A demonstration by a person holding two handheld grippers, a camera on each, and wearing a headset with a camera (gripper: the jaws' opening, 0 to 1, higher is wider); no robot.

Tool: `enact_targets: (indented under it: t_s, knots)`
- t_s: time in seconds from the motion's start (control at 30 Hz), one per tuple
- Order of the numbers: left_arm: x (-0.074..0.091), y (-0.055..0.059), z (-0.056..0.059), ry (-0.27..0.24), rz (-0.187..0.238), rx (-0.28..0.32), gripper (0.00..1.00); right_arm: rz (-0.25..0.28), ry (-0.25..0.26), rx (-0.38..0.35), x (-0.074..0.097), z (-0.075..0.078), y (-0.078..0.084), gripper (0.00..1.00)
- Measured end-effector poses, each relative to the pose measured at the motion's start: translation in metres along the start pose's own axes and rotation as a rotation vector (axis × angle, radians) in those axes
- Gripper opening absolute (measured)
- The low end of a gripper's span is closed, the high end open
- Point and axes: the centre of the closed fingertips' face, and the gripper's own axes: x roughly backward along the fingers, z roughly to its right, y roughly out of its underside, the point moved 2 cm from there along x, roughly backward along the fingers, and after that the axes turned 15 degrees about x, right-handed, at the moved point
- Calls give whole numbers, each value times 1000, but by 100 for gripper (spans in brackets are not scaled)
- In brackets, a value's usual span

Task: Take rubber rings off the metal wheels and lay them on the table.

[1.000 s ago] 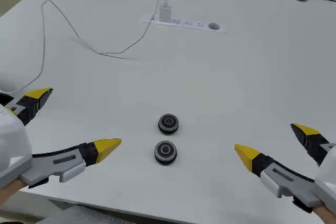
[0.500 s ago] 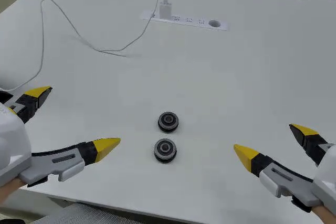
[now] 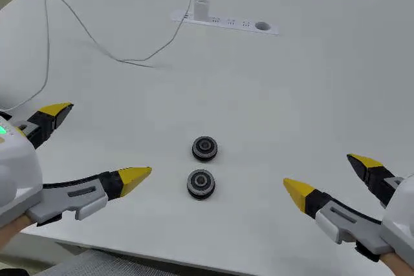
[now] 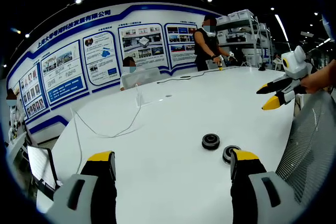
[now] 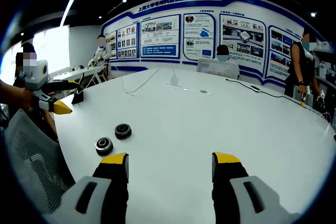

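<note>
Two metal wheels [image 3: 201, 183] w/ rubber rings [image 3: 194, 149] on table [image 3: 291, 95]; left tongs [image 3: 103, 141] & right tongs [image 3: 323, 172] both spread wide, empty.

**Camera layout: one high view, two low views.**
The head view looks forward and down from the near edge of the table [image 3: 272, 95], with the wheels [image 3: 201, 183] low at centre and fairly near. The left gripper view sits low over the table on the left and faces across it along its own jaws. The right gripper view does the same from the right. All three views share the wheels and the strip [image 3: 226, 24] (each gripper view also catches the opposite tool: right gripper [image 4: 265, 99], left gripper [image 5: 71, 97]).
</note>
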Motion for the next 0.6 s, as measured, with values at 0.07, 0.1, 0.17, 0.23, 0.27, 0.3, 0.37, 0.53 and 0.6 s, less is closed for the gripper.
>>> enact_targets:
  t_s: [0.07,0.1,0.17,0.23,0.27,0.3,0.37,0.53,0.6]
  knots:
    - [-3,0,3,18,-9,-12,91,-5,-8,-6,0,-1,1,65]
    - [-5,0,4,29,-12,-13,89,-6,-10,-7,-1,-1,1,65]
    - [-9,0,9,56,-24,-21,86,-9,-14,-10,-1,-1,2,64]
    - [-13,1,14,88,-41,-40,84,-13,-18,-17,-2,-1,3,64]
    - [-15,2,17,105,-47,-47,83,-14,-21,-20,-3,-2,3,63]
    - [-16,2,20,121,-52,-52,81,-15,-23,-22,-3,-2,3,63]
    - [-20,2,27,161,-54,-73,76,-14,-30,-25,-3,-3,3,63]
    - [-31,5,39,216,-83,-108,70,-13,-38,-27,-6,-4,2,62]
    - [-35,9,46,259,-105,-113,67,-16,-42,-31,-7,-5,2,62]
